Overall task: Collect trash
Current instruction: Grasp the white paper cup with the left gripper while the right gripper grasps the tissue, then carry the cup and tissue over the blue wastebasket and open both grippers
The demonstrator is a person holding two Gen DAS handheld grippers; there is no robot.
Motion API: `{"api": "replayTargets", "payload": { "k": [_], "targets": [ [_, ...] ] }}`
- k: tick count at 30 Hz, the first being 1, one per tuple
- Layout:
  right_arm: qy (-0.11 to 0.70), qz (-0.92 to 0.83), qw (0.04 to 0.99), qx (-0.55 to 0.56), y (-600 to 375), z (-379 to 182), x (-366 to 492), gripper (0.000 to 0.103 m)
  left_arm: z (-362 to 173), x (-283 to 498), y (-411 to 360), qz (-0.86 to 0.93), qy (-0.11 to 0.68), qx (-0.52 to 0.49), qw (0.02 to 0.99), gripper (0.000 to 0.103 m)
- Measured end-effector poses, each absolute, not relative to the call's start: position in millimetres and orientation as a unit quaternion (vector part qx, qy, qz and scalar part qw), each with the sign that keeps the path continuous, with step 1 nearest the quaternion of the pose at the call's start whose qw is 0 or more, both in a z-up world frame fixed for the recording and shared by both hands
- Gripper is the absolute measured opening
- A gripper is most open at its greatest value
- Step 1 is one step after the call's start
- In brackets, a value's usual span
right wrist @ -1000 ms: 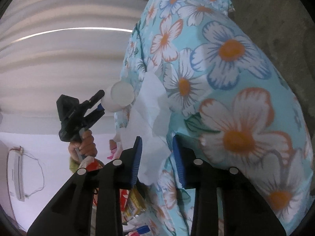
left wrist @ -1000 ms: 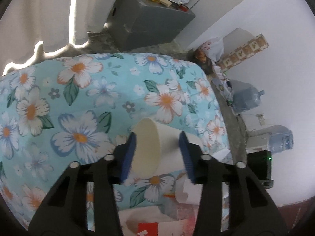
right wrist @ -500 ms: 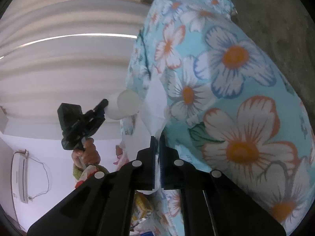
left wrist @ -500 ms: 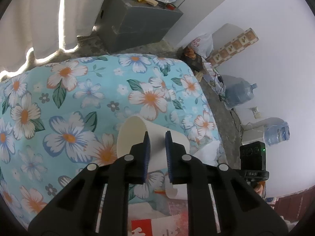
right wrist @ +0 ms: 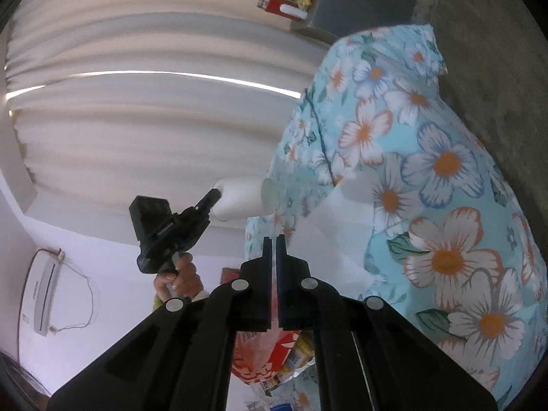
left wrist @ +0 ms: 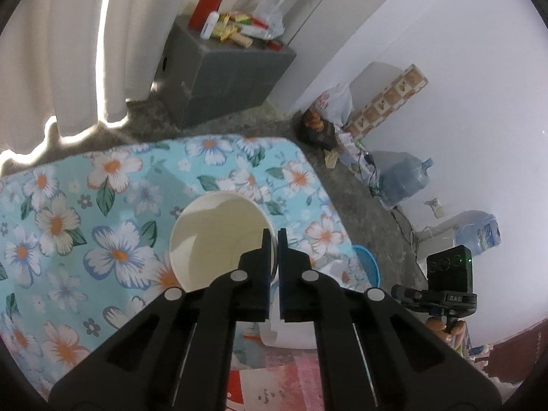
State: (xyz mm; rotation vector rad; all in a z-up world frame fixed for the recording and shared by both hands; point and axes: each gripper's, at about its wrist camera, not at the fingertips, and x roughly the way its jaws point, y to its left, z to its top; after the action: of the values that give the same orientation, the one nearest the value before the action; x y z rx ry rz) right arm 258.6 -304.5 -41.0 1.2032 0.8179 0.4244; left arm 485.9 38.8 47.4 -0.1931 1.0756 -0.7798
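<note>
My left gripper (left wrist: 273, 239) is shut on the rim of a white paper cup (left wrist: 219, 236) and holds it above the floral tablecloth (left wrist: 102, 205); the cup's mouth faces the camera. In the right wrist view the same cup (right wrist: 239, 200) sticks out sideways from the left gripper (right wrist: 215, 195). My right gripper (right wrist: 274, 243) is shut on a white paper napkin (right wrist: 335, 226) that hangs over the edge of the floral cloth (right wrist: 445, 205). The napkin also shows below the cup in the left wrist view (left wrist: 298, 328).
A grey cabinet (left wrist: 219, 68) with a red flask (left wrist: 205, 7) and packets stands by the curtains. Water jugs (left wrist: 404, 178), a blue basin (left wrist: 368, 267) and cables lie along the white wall. Red-printed bags (right wrist: 274, 356) sit below the table edge.
Both grippers closed from open: the left on the cup's rim, the right on the napkin. The cup has been lifted and turned mouth toward the camera; the napkin is pulled up.
</note>
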Motion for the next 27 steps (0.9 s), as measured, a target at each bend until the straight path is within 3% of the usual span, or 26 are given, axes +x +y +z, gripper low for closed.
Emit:
{"api": "replayTargets", "payload": {
  "k": [4,5,6,13,16,19,20,27],
  "targets": [
    [0.411,0.178,0.699,0.557,-306.9,-54.2,258.2,0.014,62.2,478.8,46.1,-0.359,0.476,-0.099,0.797,0.001],
    [0.422,0.172,0.694,0.558,-305.7,-58.8,257.0,0.033,66.4,477.1,48.9,-0.358,0.468,-0.102,0.802,0.001],
    [0.431,0.167,0.691,0.555,-303.9,-63.4,254.9,0.044,70.4,475.5,52.0,-0.356,0.46,-0.107,0.806,0.001],
    [0.492,0.159,0.643,0.565,-280.2,-103.9,261.2,0.044,94.8,460.5,74.9,-0.347,0.412,-0.135,0.832,0.001],
    [0.489,0.157,0.633,0.579,-272.1,-116.6,273.2,0.043,102.7,451.1,84.5,-0.348,0.401,-0.14,0.836,0.001],
    [0.472,0.165,0.628,0.596,-269.0,-120.5,283.1,0.02,107.6,442.0,91.1,-0.346,0.396,-0.14,0.839,0.001],
    [0.465,0.165,0.633,0.596,-269.6,-118.5,285.5,0.008,109.3,438.4,93.8,-0.347,0.394,-0.139,0.84,0.001],
    [0.404,0.186,0.681,0.581,-269.9,-75.0,303.7,0.002,123.4,415.6,108.2,-0.351,0.372,-0.137,0.849,0.001]
  ]
}}
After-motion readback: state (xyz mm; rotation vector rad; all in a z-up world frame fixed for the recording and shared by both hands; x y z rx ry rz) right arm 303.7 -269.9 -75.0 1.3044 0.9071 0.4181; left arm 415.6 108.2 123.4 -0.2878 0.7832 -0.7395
